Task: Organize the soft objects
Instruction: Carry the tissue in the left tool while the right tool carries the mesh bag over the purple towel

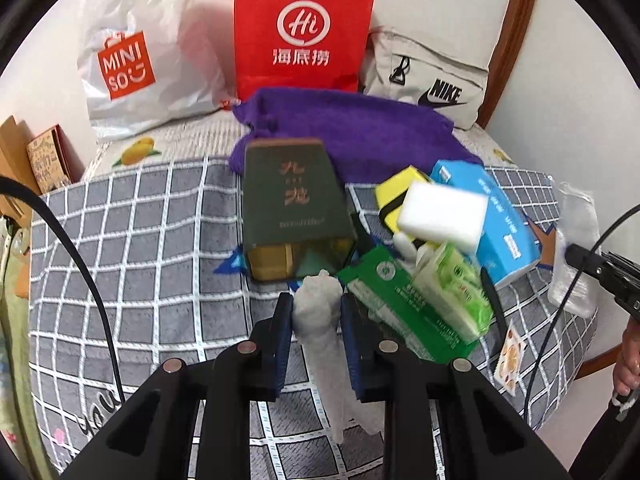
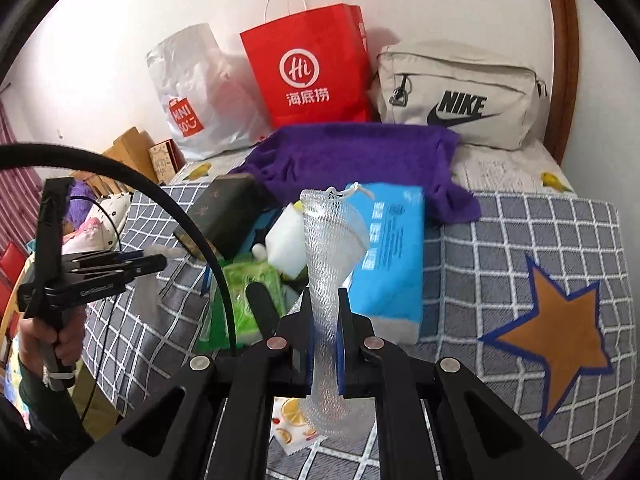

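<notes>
Bed (image 1: 132, 248) carries all items. Along the wall at the back, left to right: plastic bag (image 1: 132, 60), paper bag (image 1: 304, 28), pouch (image 1: 432, 80). Towel (image 1: 352, 128) lies just before the paper bag and pouch. Before the towel, a box (image 1: 292, 204) lies at left; to its right sits a cluster: sponge (image 1: 444, 216) on top, tissue pack (image 1: 492, 220) at right, wipes pack (image 1: 452, 292) in front. Sachet (image 1: 508, 354) lies at the bed's near right edge
</notes>
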The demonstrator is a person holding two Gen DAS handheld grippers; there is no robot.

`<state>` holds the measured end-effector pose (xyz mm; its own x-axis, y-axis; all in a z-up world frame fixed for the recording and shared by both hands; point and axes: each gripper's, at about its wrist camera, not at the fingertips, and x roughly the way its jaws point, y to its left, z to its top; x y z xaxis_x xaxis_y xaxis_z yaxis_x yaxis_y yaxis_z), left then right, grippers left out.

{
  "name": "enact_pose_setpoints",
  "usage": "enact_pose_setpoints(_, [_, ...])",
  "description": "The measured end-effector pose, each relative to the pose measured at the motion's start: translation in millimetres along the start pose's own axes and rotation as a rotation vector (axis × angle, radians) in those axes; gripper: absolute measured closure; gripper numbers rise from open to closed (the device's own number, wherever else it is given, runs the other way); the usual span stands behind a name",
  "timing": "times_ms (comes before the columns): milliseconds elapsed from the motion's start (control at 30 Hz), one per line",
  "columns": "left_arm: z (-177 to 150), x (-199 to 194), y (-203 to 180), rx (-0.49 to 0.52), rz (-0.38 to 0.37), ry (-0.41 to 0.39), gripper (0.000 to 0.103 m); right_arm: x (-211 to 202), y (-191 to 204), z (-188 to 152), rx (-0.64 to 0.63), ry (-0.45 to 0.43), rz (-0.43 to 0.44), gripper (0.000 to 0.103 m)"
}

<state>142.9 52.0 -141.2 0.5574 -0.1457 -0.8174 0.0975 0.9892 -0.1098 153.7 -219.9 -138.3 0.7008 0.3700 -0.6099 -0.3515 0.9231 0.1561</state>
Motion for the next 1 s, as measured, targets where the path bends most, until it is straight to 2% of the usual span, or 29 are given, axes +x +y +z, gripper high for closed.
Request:
enact_pose_setpoints(167, [19, -15, 1, 0.011, -0.009, -0.037, 0.08, -2, -5, 20, -0.005, -0.018, -0.02, 0.095])
enact_pose_setpoints(400, [60, -16, 0, 0.025, 0.029, -0.081, 0.08, 7, -19, 53, 0.004, -0.032, -0.081, 0.095])
enact_pose_setpoints(700, [123, 7, -7, 0.051, 0.04, -0.104, 0.08, 37, -43, 110, 0.017, -0.043, -0.081, 0.095])
enact_pose_setpoints(1000, [172, 44, -8, 0.057, 0.035, -0.097, 0.08, 84, -67, 161, 0.026, -0.006, -0.076, 0.093])
